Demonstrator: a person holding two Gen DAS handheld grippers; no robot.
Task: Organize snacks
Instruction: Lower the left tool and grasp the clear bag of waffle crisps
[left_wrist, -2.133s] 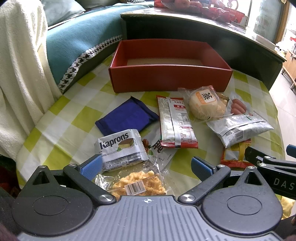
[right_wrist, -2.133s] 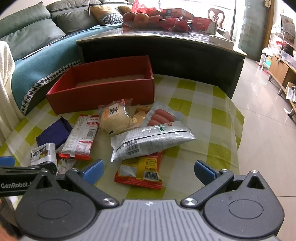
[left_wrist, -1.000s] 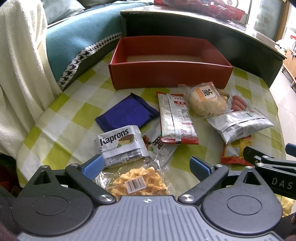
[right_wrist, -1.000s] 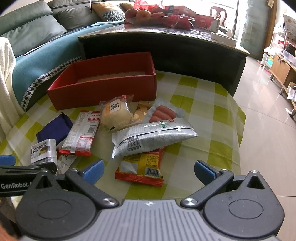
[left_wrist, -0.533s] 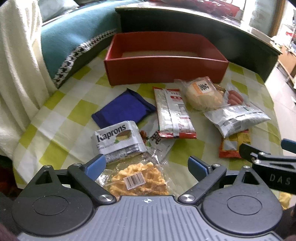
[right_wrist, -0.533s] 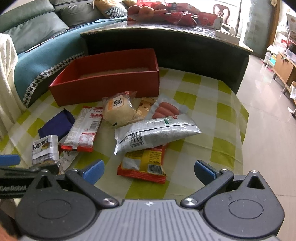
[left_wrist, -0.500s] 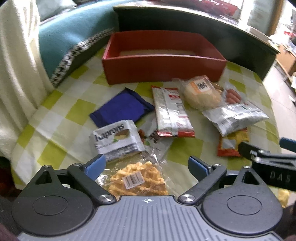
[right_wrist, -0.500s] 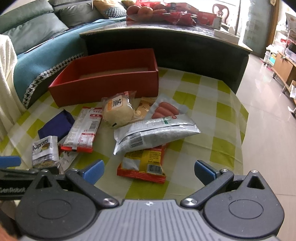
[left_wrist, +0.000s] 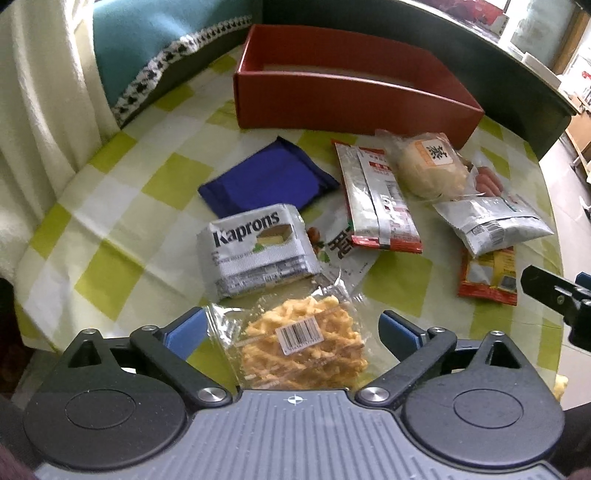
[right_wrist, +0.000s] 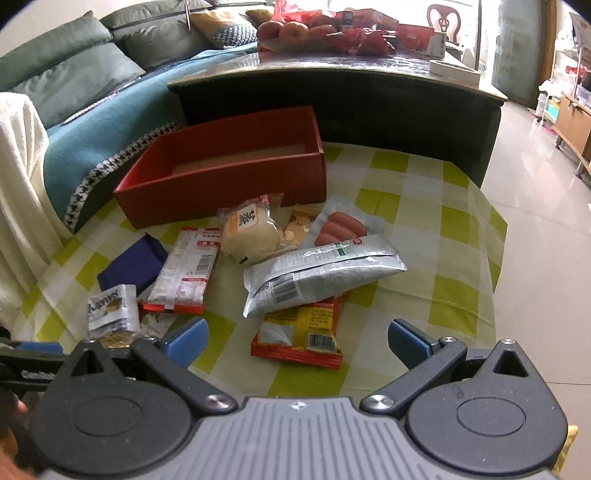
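Left gripper (left_wrist: 290, 330): low over the near edge of the checked tablecloth (left_wrist: 110, 206), jaws wide apart, pointing toward the red box (left_wrist: 351, 99). The clear bag of yellow crisps (left_wrist: 295, 343) lies between the blue fingertips (left_wrist: 184, 332); its left margin looks close to the left pad, but contact cannot be judged. Nothing held.

Right gripper (right_wrist: 297, 339): also low, jaws wide apart and empty, aimed at the red-and-yellow packet (right_wrist: 303, 332), which lies flat just ahead of the pads.

Hidden or unclear: the near end of the crisps bag is cut off by the left gripper body. A white wrapper with brown print (left_wrist: 341, 247) is mostly covered by the Kaprons pack (left_wrist: 255, 251) and the long red-and-silver sachet (left_wrist: 376, 206). The silver pouch (right_wrist: 317, 277) overlaps the red-and-yellow packet and the sausage pack (right_wrist: 341, 225). A tan packet (right_wrist: 301, 225) is largely hidden behind the wrapped bun (right_wrist: 249, 232). The left view is slightly blurred.

Snacks: all lie loose on the cloth, in front of the red box; a flat blue packet (left_wrist: 269, 181) sits left of the sachet. The box interior shows only a bare tan floor where visible.
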